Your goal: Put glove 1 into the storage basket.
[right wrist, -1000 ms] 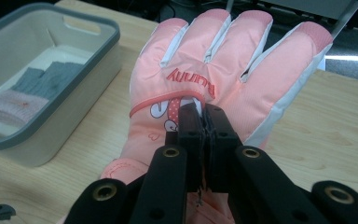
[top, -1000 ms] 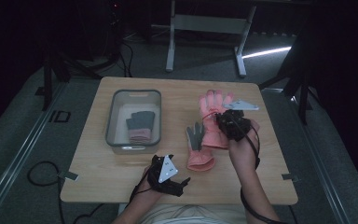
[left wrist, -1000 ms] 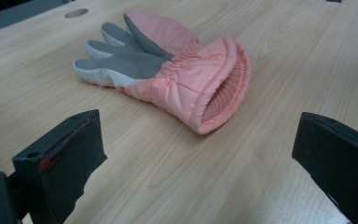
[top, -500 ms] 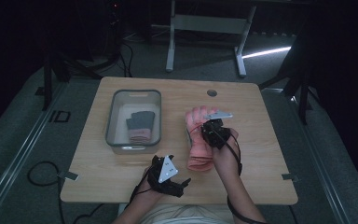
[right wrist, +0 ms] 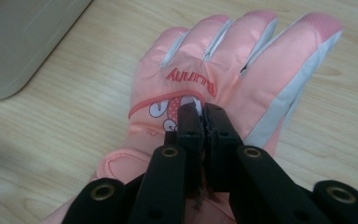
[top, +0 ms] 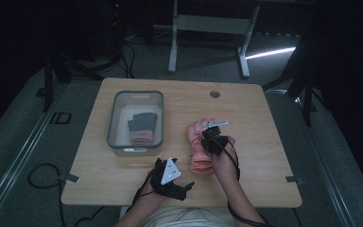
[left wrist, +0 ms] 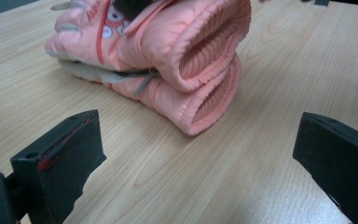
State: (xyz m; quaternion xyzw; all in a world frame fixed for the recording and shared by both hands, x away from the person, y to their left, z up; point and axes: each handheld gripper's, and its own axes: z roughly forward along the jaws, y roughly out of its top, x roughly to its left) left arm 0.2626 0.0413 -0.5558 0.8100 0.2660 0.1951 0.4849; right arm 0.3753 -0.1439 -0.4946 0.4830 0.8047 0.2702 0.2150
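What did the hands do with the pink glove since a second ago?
The right gripper, shut on the pink glove, carried it from farther back on the table toward the person and down. The glove now lies stacked on the other pink glove, hiding the grey part seen earlier. The left gripper stayed put, jaws open. The bin and the gloves inside kept still.
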